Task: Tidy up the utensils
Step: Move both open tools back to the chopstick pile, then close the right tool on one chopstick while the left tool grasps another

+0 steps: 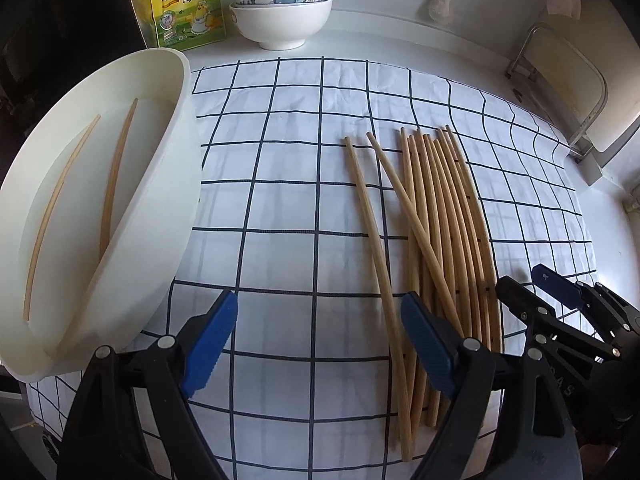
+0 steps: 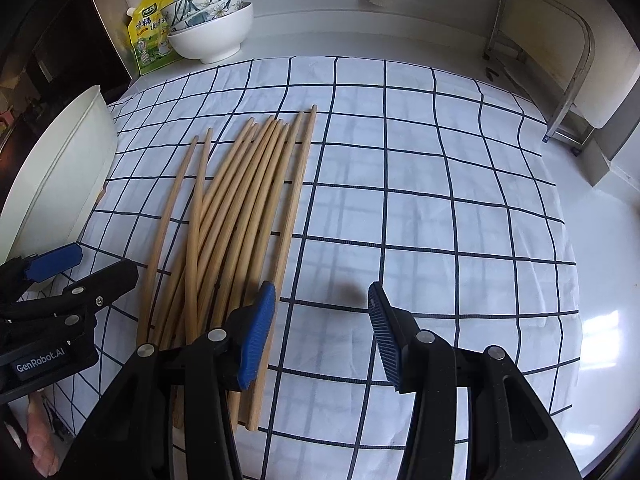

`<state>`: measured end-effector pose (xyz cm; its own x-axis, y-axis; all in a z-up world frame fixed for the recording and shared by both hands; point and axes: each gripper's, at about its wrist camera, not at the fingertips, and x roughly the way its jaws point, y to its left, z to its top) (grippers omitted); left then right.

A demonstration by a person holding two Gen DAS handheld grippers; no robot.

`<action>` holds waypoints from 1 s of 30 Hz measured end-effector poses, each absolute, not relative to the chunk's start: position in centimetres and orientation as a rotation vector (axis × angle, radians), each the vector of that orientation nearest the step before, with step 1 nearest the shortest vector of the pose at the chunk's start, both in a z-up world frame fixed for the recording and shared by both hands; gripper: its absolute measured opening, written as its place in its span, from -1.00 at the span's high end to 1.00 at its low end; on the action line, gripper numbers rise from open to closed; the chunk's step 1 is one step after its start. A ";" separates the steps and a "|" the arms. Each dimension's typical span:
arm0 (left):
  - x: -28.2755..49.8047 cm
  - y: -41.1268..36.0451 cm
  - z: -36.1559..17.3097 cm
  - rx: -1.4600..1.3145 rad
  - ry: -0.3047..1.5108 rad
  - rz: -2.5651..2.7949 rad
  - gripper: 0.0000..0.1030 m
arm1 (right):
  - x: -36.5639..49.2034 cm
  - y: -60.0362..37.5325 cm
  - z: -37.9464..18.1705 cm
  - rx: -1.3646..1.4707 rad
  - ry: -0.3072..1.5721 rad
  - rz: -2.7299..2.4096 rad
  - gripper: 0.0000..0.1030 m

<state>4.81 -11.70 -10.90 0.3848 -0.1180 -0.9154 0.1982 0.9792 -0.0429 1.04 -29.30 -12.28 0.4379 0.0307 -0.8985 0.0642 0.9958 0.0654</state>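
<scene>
Two chopsticks (image 1: pixel 114 176) lie inside the white oval tub (image 1: pixel 176 184) at the left of the left wrist view, its rim tilted over the checked cloth (image 1: pixel 280 200); behind it at upper left stand a yellow seasoning pouch (image 1: pixel 188 8) and stacked bowls (image 1: pixel 282 12); bare cloth fills the centre, free of obstacles; right of centre a loose bundle of chopsticks (image 1: pixel 436 232) fans out, two strays splayed to its left. Low in that frame the left gripper (image 1: pixel 320 344) stands wide with nothing between its blue pads, its right finger overlapping the bundle's near ends; at lower right the right gripper (image 1: pixel 560 292) sits just beside the bundle, about half open and holding nothing. At far right a metal-framed rack (image 1: pixel 560 92) stands by the counter's edge; the cloth there is clear.
</scene>
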 end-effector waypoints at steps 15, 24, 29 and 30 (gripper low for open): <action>4.6 -11.6 -11.3 0.072 1.171 -0.188 -0.60 | 0.9 -29.5 -12.4 0.087 1.120 -0.038 0.10; 4.8 -12.0 -11.7 0.076 1.175 -0.191 -0.60 | -0.1 -31.2 -12.3 0.103 1.117 -0.062 0.10; 4.9 -12.5 -12.3 0.090 1.190 -0.190 -0.60 | -0.1 -30.7 -12.3 0.090 1.108 -0.054 0.10; 4.9 -12.5 -12.5 0.086 1.196 -0.192 -0.60 | 0.0 -30.6 -12.3 0.086 1.110 -0.053 0.10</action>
<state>4.88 -12.53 -12.47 0.3518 -0.1028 -0.9304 0.1937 0.9804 -0.0350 0.02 -30.57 -12.32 0.4443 0.0005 -0.8959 0.0859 0.9954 0.0431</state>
